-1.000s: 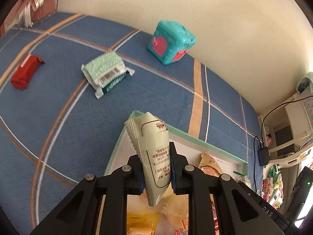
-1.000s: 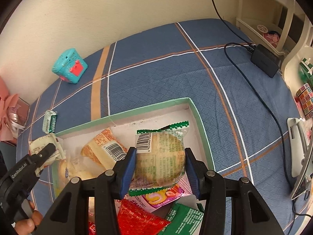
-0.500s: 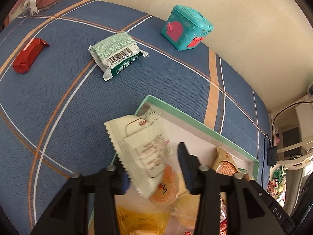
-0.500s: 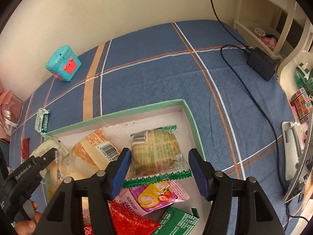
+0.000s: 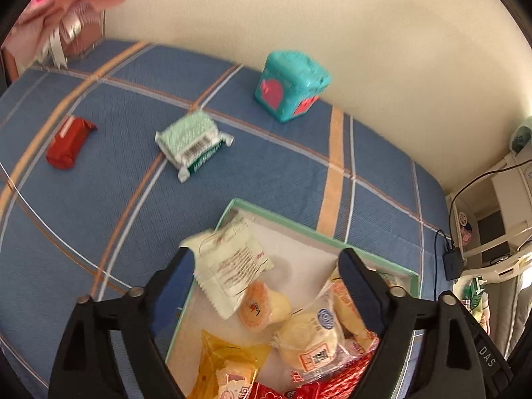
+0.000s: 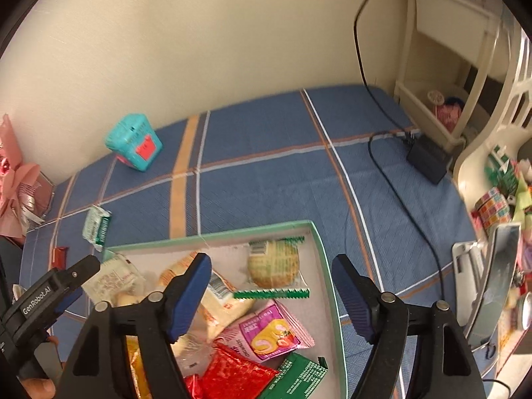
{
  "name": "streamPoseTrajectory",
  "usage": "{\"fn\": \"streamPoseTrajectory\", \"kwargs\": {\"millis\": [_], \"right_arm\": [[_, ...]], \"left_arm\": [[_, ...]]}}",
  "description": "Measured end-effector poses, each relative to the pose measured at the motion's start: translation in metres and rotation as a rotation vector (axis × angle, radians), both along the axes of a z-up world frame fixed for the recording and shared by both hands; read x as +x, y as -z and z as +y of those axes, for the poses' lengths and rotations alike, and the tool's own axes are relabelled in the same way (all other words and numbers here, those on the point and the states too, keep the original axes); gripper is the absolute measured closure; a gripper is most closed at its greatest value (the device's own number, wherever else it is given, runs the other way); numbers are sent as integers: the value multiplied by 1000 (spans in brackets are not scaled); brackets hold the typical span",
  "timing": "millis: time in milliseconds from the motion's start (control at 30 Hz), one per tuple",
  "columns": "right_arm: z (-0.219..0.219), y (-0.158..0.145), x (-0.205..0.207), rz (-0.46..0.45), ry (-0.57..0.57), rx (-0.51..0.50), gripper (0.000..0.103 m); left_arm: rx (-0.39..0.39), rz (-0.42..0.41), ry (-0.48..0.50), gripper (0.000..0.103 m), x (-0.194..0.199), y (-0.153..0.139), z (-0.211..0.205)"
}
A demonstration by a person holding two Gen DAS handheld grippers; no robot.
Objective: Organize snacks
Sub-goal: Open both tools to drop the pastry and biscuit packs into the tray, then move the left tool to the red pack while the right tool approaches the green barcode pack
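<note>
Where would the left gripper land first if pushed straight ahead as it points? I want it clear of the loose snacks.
Probably in the box: the left gripper, jaws open, points at its bare floor beside the pale green packet. Depth is uncertain.

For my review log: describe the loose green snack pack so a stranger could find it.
On the blue plaid cloth, beyond the green-rimmed box, the mint-green pack lies between the teal toy box and red packet. Only it shows a barcode.
</note>
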State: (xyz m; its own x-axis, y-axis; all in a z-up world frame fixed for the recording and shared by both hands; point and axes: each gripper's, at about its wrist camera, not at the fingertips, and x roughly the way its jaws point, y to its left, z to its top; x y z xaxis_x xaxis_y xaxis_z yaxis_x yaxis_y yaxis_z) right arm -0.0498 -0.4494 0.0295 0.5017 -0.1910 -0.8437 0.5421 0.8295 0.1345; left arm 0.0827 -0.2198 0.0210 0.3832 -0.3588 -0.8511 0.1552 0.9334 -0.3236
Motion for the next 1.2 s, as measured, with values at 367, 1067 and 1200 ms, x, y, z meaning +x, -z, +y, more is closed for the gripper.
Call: {"fn": "streamPoseTrajectory", "kwargs": {"millis": [367, 1067, 1200], "right_arm": [[13, -15, 4, -27, -36, -36, 15], [96, 13, 57, -1, -221, -43, 0], [104, 14, 64, -20, -238, -45, 0]], "left_arm": [[99, -103, -19, 7, -5, -19, 1], [228, -80, -197, 1, 23, 12, 63], [251, -89, -218, 1, 31, 15, 72]]}}
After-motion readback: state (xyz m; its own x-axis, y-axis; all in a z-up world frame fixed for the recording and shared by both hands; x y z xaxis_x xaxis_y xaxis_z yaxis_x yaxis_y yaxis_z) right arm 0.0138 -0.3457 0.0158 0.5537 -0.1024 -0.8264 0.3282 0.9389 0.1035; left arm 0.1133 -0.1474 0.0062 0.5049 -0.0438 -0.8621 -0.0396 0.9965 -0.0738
